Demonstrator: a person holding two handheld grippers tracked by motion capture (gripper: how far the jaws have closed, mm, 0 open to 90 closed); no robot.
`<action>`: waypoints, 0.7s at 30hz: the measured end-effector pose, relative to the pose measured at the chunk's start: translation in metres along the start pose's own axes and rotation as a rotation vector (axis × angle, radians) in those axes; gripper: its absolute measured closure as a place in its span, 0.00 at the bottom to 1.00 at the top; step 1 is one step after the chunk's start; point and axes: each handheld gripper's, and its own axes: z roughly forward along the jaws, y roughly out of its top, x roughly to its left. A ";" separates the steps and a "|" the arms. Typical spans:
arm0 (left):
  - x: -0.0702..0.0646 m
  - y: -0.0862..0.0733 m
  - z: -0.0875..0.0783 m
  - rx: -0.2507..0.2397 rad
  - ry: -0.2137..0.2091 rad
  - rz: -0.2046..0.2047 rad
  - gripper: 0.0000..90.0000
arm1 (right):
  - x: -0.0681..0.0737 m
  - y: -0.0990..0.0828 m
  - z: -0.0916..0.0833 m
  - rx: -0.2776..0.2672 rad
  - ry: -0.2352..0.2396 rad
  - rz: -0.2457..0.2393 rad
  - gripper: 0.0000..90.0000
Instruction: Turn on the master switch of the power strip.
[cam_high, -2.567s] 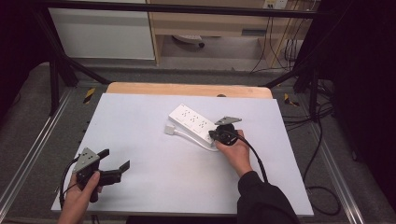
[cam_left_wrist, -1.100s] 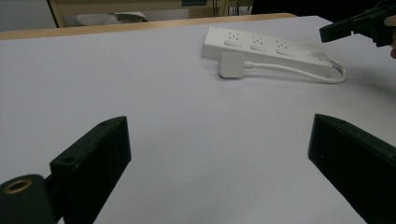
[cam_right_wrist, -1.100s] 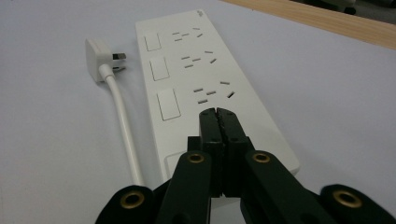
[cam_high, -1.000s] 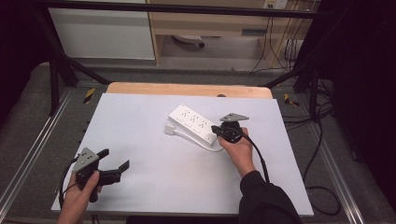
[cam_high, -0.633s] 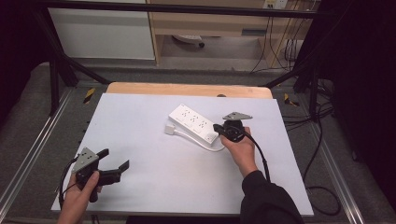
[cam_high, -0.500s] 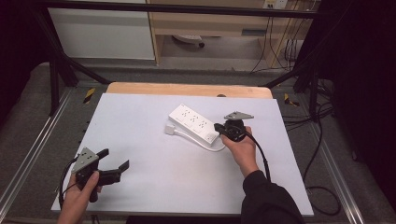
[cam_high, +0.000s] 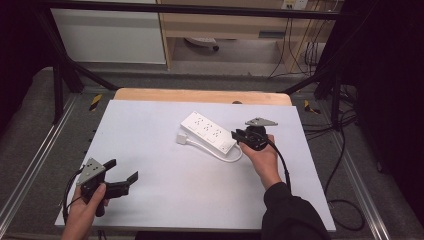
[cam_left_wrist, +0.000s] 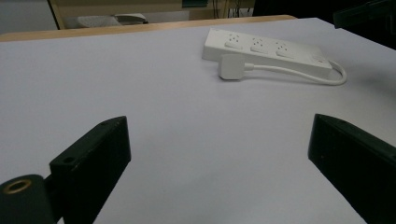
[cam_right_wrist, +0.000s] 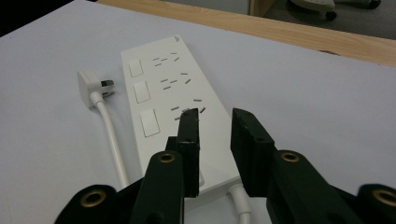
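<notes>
Power strip (cam_right_wrist: 173, 102) between narrow right jaws (left's wide)

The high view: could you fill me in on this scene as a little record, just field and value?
Surface: white table
Main item: white power strip, flat, three sockets
Plug: plug lies unplugged beside the strip
Left tool: left tool, jaws wide apart, near the front left, holding nothing
Right tool: right tool, jaws narrowly apart over the strip's cord end, gripping nothing

Lab: framed rig (cam_high: 60, 75), trailing cables (cam_high: 300, 45)
</notes>
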 end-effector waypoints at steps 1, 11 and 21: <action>0.000 0.000 0.000 -0.001 0.000 0.000 0.06 | -0.001 0.000 -0.001 -0.002 -0.001 0.003 0.77; 0.000 0.000 0.000 -0.001 0.002 0.000 0.06 | -0.006 0.003 -0.007 -0.013 -0.019 0.055 0.52; 0.000 0.000 0.000 -0.001 0.002 -0.001 0.06 | -0.013 0.006 -0.018 -0.031 -0.042 0.090 0.30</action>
